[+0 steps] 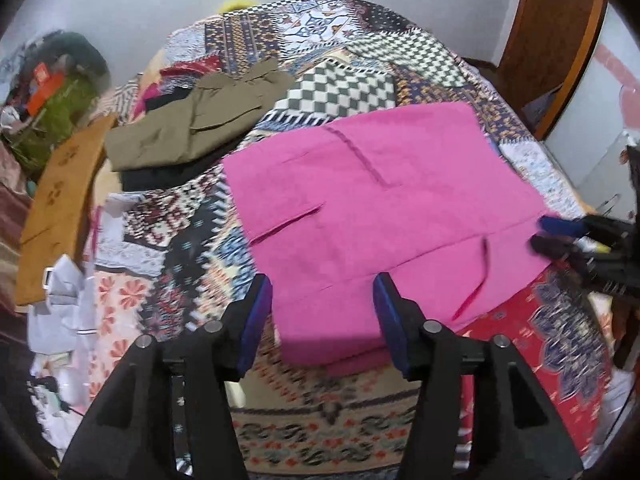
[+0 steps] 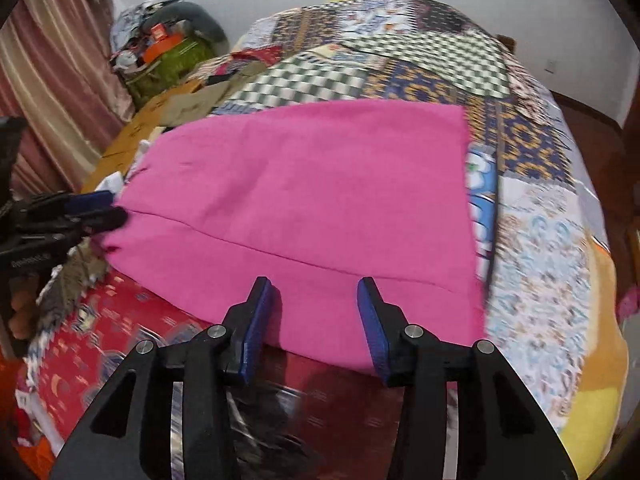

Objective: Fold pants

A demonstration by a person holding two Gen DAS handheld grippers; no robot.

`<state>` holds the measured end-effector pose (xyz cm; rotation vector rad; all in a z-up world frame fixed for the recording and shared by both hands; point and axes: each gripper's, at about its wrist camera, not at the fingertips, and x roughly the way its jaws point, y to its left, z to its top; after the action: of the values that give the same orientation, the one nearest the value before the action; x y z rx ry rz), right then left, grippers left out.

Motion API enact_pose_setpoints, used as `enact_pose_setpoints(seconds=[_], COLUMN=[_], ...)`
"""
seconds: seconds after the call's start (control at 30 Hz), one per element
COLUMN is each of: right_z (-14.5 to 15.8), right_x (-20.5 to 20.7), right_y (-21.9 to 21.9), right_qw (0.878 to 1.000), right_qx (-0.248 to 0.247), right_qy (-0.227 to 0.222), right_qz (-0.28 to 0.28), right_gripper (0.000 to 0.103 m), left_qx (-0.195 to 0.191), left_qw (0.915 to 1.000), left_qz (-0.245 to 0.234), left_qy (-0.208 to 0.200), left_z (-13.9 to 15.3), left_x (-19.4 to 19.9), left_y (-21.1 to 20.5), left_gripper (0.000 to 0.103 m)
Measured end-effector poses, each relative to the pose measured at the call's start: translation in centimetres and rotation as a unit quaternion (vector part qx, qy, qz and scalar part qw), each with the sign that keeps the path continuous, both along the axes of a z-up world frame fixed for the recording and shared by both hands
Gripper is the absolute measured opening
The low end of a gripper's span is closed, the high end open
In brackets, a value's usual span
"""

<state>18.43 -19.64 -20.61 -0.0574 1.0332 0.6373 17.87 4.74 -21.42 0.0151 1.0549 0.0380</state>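
Both wrist views overlook the pink pants [image 1: 384, 208] closely.

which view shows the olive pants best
The left wrist view: the folded olive pants lie in full sight on the patchwork bedspread. The right wrist view shows only a blurred tan sliver behind the pink pants.

A patchwork bedspread [image 1: 352, 88] carries folded olive trousers [image 1: 200, 124]; a blurred pile, perhaps bags [image 2: 168, 52], sits beyond.
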Motion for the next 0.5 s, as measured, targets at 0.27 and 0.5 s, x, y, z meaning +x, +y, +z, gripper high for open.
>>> enact_pose_setpoints(seconds=[0.27, 0.5], right_z=[-0.9, 0.0], right_x=[0.5, 1.6], right_y=[-5.1, -6.2], right_qw=[0.996, 0.995], right_qx=[0.012, -0.016], right_qy=[0.032, 0.032], right_qz=[-0.078, -0.088], right_gripper=[0.050, 0.051], left_qx=[-0.044, -0.028], left_qw=[0.9990, 0.9980], left_qz=[0.009, 0.050], left_qy=[-0.003, -0.027], left_z=[0.7, 2.8], left_x=[-1.6, -0.4], left_y=[2.2, 4.7], left_gripper=[0.064, 0.063])
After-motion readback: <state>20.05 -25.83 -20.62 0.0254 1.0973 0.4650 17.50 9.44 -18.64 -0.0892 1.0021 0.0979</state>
